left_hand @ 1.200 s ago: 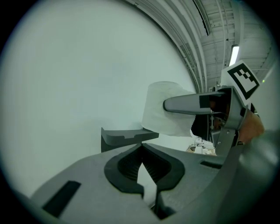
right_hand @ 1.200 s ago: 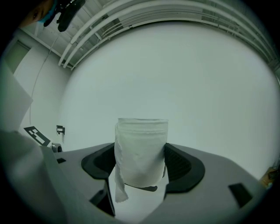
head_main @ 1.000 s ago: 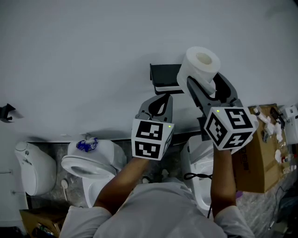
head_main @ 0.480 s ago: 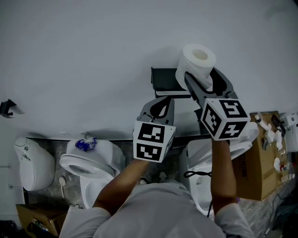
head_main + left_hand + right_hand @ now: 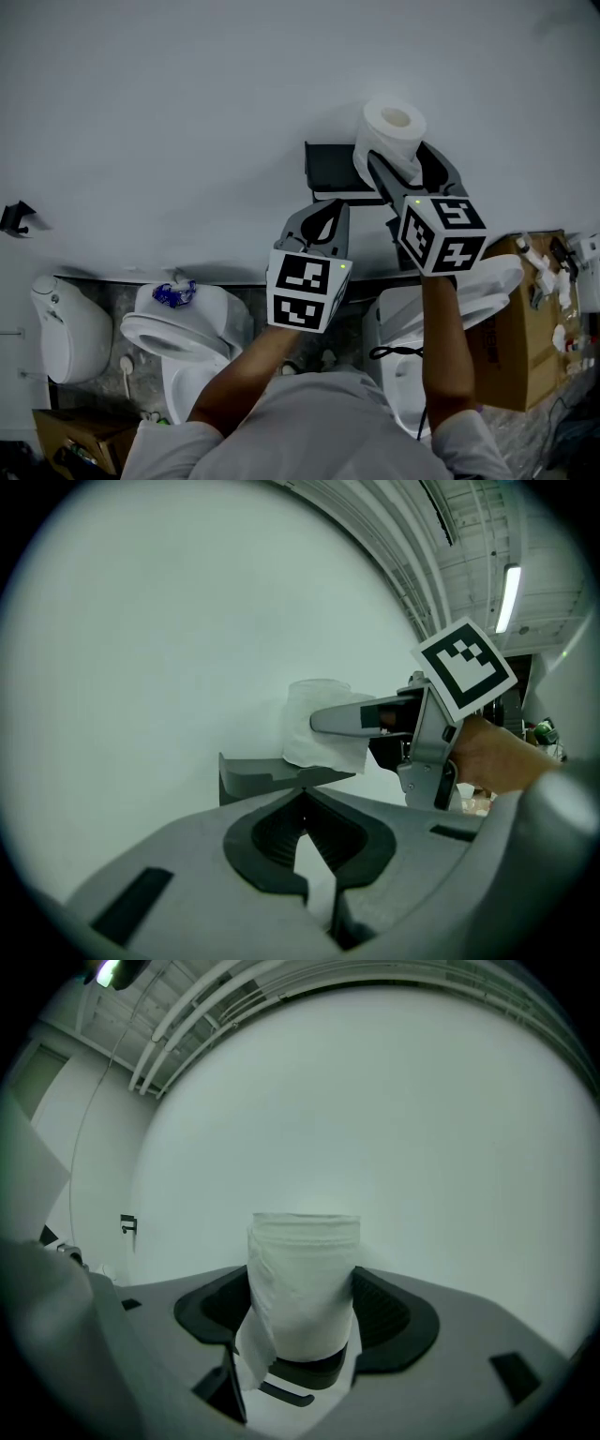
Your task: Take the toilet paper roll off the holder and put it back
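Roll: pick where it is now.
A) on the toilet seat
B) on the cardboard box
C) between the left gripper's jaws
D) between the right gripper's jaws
D: the right gripper is shut on the roll, while the left gripper has its jaws together on nothing.

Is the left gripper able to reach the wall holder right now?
Probably yes: the left gripper, shut and empty, points at the holder with nothing between; the right gripper holds the roll near its right end.

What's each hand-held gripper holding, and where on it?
The right hand-held gripper clamps the toilet paper roll by its curved sides. The left hand-held gripper is shut on nothing.
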Available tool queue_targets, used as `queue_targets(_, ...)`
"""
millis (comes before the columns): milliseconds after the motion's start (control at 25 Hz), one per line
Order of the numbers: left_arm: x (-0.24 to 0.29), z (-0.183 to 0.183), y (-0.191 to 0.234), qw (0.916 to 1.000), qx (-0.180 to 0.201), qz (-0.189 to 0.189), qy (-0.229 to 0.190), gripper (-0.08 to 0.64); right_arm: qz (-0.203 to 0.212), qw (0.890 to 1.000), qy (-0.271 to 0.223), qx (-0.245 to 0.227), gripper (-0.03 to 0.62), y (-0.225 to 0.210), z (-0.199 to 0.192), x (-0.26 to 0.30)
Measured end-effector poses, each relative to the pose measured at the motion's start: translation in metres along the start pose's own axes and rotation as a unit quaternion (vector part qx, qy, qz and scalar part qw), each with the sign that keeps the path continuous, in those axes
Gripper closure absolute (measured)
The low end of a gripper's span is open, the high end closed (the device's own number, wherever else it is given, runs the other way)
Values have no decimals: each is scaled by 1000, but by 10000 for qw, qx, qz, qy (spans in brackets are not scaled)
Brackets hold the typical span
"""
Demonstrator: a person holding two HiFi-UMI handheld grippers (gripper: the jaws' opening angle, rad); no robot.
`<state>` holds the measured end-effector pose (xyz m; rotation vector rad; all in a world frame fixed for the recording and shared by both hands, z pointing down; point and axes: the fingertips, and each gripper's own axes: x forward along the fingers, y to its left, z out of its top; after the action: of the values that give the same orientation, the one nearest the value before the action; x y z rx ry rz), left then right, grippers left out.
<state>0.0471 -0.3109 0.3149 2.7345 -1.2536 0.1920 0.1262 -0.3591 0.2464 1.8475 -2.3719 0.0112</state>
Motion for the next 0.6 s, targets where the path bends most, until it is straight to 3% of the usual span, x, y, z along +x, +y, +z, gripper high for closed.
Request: queue_targets(600, -4, -7, 2, 10000, -27, 48, 63, 555, 75, 9996, 8, 257, 258, 2, -10, 3)
